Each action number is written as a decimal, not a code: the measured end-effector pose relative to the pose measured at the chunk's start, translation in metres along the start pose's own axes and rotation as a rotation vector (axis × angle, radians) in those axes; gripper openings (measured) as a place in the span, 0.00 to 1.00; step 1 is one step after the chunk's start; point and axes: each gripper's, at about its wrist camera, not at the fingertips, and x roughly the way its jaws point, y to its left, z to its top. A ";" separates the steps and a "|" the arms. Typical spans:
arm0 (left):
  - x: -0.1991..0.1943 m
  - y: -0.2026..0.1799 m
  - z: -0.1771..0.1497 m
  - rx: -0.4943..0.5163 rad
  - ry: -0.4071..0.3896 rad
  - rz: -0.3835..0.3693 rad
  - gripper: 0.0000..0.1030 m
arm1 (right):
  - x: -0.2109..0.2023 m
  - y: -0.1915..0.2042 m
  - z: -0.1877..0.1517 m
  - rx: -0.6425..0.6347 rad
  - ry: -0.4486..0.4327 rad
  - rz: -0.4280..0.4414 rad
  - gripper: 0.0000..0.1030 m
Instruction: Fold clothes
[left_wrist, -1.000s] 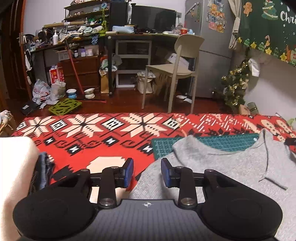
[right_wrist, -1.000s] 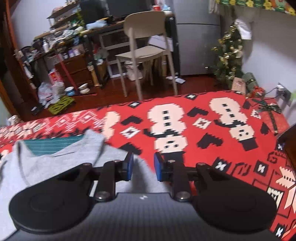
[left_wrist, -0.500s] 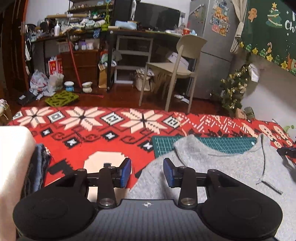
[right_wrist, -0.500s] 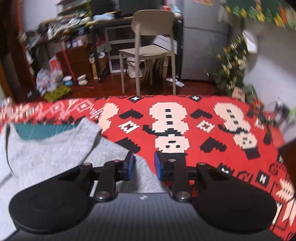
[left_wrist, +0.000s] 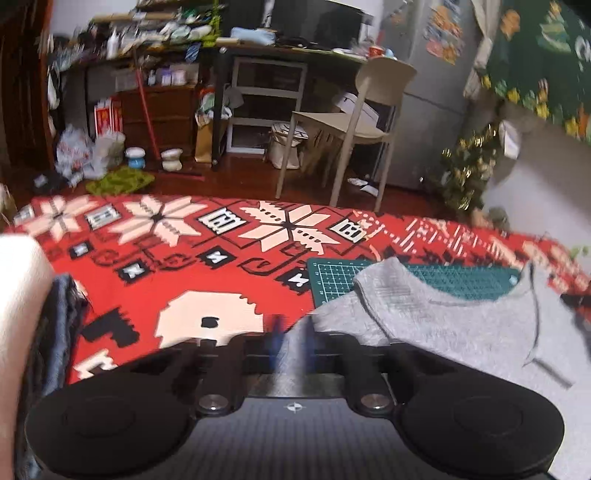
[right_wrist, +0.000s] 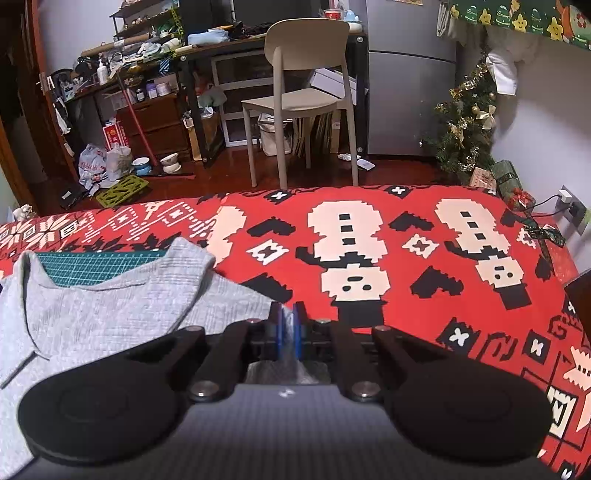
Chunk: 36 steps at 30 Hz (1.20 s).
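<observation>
A grey knit top (left_wrist: 461, 328) lies flat on a green cutting mat (left_wrist: 336, 277), which sits on a red patterned blanket (left_wrist: 207, 266). My left gripper (left_wrist: 292, 341) is at the top's left edge, motion-blurred, with its blue pads drawn close together on grey cloth. In the right wrist view the same grey top (right_wrist: 110, 306) spreads to the left. My right gripper (right_wrist: 288, 328) is shut on the top's right edge, and a strip of grey fabric shows between its blue pads (right_wrist: 279, 332).
A stack of folded clothes, white cloth (left_wrist: 18, 295) over denim (left_wrist: 61, 325), sits at the blanket's left side. Beyond the blanket stand a beige chair (right_wrist: 295, 96), a cluttered desk (left_wrist: 288, 55) and a small Christmas tree (right_wrist: 465, 125). A dark object (right_wrist: 580, 291) is at the far right.
Both grippers went from open to closed on the grey top's edges. The left one is still moving and blurred; both views have shifted slightly.
</observation>
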 end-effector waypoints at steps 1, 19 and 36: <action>0.000 0.000 -0.001 0.002 -0.007 0.002 0.06 | 0.000 0.000 0.000 0.005 -0.001 -0.001 0.04; -0.015 -0.007 0.000 0.041 -0.070 0.142 0.39 | -0.018 -0.003 0.001 0.024 -0.049 -0.042 0.29; -0.148 -0.052 -0.036 -0.012 -0.090 0.046 0.60 | -0.147 0.039 -0.040 -0.054 -0.054 -0.021 0.87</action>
